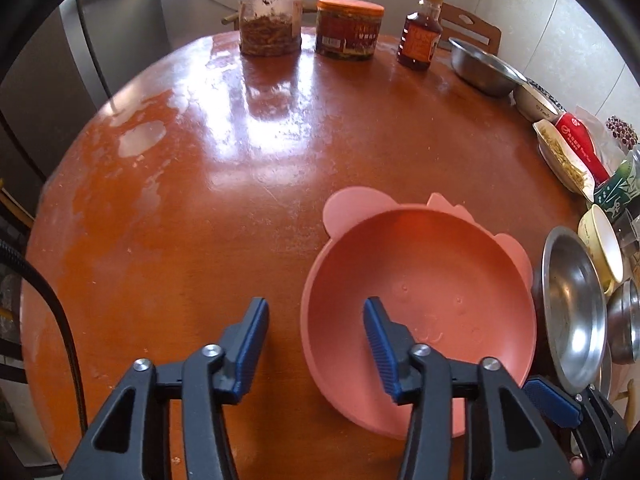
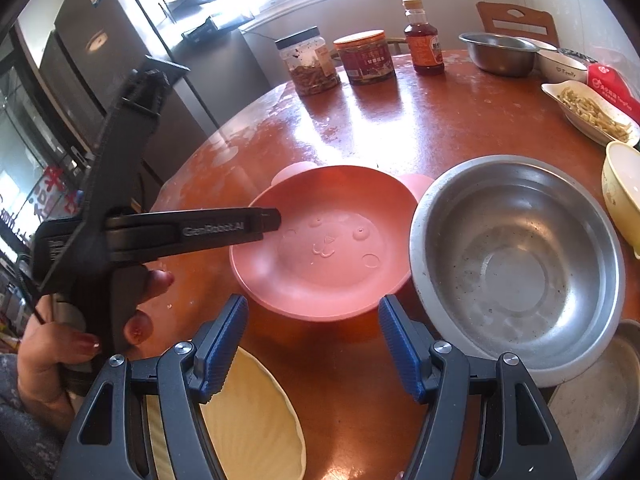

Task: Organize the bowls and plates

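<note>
The left gripper (image 1: 316, 334) stands wide apart and grips nothing: its right finger hangs over the near-left part of the pink round plastic bowl with ear-shaped tabs (image 1: 432, 280), its left finger over bare table, so the bowl's left rim lies in the gap. From that gripper, at 12 o'clock, a broad glossy stretch of the round reddish-brown wooden table (image 1: 200, 184) runs open to the far edge, where a clear jar with a black lid (image 1: 270, 20), an orange-lidded tub (image 1: 348, 28) and a brown sauce bottle (image 1: 420, 32) stand in a row. At 9 o'clock the table edge curves close by.

The right gripper (image 2: 314, 342) is likewise spread wide and holds nothing, poised over bare wood at the near side of the pink bowl, which lies at its 12 o'clock. At 2 o'clock a large dented steel basin (image 2: 516, 256) sits just beside the bowl, rims nearly touching or touching; I cannot tell which. At 7 o'clock a pale yellow scalloped plate (image 2: 256, 420) lies partly under the left finger. The right rim of the table is crowded: a smaller steel bowl (image 2: 498, 54), a white dish of shredded food (image 2: 588, 112) and a cream bowl (image 2: 624, 192).
</note>
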`<state>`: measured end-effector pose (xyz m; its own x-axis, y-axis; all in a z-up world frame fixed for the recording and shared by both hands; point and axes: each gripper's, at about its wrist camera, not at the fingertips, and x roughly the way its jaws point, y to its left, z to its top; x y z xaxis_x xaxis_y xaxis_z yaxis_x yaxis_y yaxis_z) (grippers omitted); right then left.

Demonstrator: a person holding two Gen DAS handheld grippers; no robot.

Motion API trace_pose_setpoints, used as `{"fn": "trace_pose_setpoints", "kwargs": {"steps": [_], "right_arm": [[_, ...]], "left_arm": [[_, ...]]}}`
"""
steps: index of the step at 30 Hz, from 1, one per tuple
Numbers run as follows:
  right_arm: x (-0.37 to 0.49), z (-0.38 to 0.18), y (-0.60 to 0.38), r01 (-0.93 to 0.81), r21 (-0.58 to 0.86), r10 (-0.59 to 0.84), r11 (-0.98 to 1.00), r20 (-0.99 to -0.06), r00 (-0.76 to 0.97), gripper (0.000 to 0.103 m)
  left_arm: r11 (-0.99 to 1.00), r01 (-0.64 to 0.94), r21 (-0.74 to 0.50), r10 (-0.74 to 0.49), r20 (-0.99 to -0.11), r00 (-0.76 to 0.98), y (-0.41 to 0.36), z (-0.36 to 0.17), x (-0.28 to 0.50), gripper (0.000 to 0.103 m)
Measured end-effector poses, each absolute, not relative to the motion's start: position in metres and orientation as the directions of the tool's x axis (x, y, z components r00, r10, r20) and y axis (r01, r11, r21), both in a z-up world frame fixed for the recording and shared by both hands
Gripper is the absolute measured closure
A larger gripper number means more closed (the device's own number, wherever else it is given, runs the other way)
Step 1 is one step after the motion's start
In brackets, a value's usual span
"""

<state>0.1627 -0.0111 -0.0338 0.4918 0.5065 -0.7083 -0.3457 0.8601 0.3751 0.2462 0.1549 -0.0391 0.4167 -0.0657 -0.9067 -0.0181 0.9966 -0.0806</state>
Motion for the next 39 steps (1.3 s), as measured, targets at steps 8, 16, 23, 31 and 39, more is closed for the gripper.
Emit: {"fn": "trace_pose_setpoints", "kwargs": {"steps": [8, 16, 23, 31, 39], "right_arm": [[0.162, -0.032, 0.003, -0.393, 0.361, 0.525, 0.846, -0.696, 0.490, 0.034], [0.162, -0.036, 0.013, -0.398, 0.370, 0.533, 0.840, -0.704, 0.470, 0.035], [0.177, -0.033, 0.013, -0.351, 0.350, 0.490, 0.868, -0.711, 0.504, 0.035], [0.195, -0.048, 0.040, -0.409, 0.255, 0.439, 0.876, -0.773, 0.458, 0.078], [0.194, -0.035, 0.038, -0.421, 0.219, 0.432, 0.880, -0.739, 0.517, 0.079]], "left_arm": [[0.997, 0.028, -0.078, -0.083, -0.902, 0.424, 0.162, -0.041, 0.234, 0.078], [0.996, 0.031, -0.084, -0.088, -0.896, 0.435, 0.181, -0.040, 0.206, 0.079], [0.995, -0.010, -0.098, -0.083, -0.888, 0.452, 0.214, -0.040, 0.183, 0.079], [0.996, -0.025, -0.091, -0.068, -0.875, 0.479, 0.218, -0.040, 0.175, 0.079], [0.991, -0.030, -0.133, -0.099, -0.851, 0.516, 0.217, -0.031, 0.176, 0.079]]}}
